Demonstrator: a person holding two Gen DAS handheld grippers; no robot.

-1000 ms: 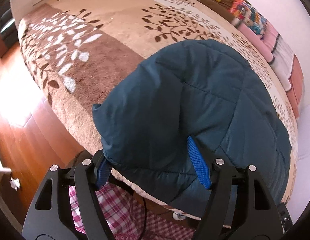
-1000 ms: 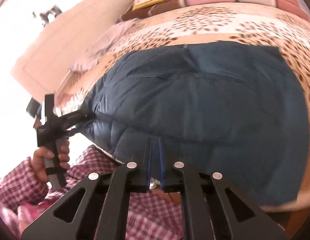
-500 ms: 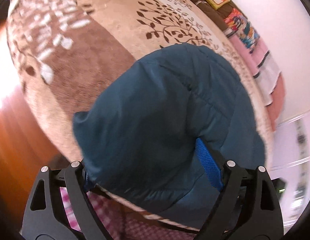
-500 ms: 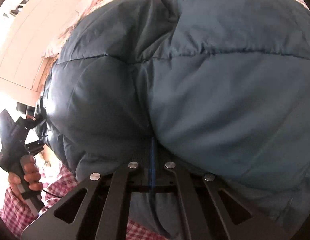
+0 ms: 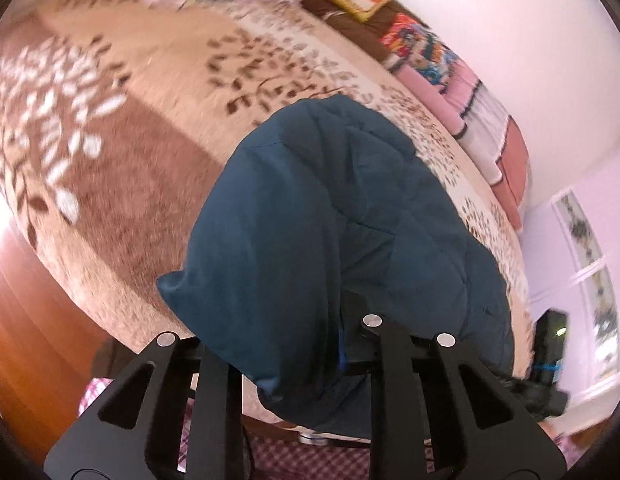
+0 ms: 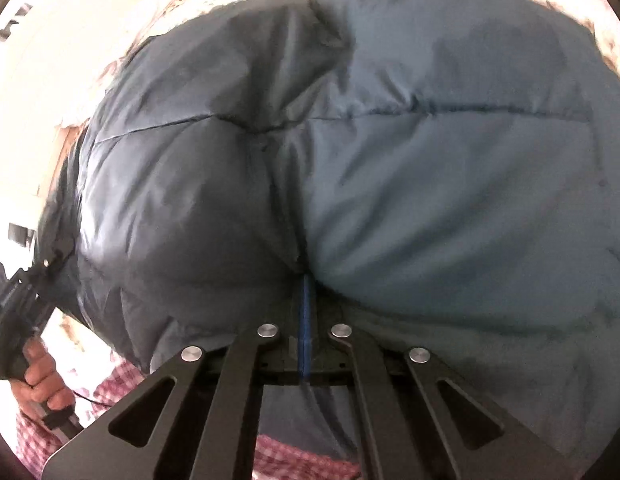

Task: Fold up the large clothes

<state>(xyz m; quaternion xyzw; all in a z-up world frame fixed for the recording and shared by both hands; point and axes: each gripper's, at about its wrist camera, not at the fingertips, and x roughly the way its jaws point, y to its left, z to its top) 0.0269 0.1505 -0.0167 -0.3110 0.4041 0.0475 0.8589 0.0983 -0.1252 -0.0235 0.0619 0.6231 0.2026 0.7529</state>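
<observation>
— Big bed [image 5: 158, 168] with a brown and tan leafy blanket, orange wood floor [image 5: 26, 320] beside it, pale wall behind. Anything along the far edge?

— A row of bright pillows [image 5: 469, 92] against the wall, pink and striped, a bit blurry.

— And the thing to fold?

— Puffy dark blue jacket [image 5: 329, 216], lying on the bed near the close edge, hanging a little over it. Fills nearly all of the right wrist view [image 6: 429, 168], with stitched lines across the fat panels.

— Left tool?

— Left tool [image 5: 278, 344] down at the near edge of the jacket, closing now, with a thick bunch of blue cloth between its black arms. Seen again at the left side of the right view [image 6: 26, 308], gripped by a hand [image 6: 38, 380].

— Right tool?

— Right tool [image 6: 306, 292] pressed together, blue pads squeezed flat on a fold of the jacket, cloth bulging up on both sides.

— Anything smaller?

— Red and white checked sleeve [image 6: 110, 384] low in the picture, just under the jacket edge.
</observation>
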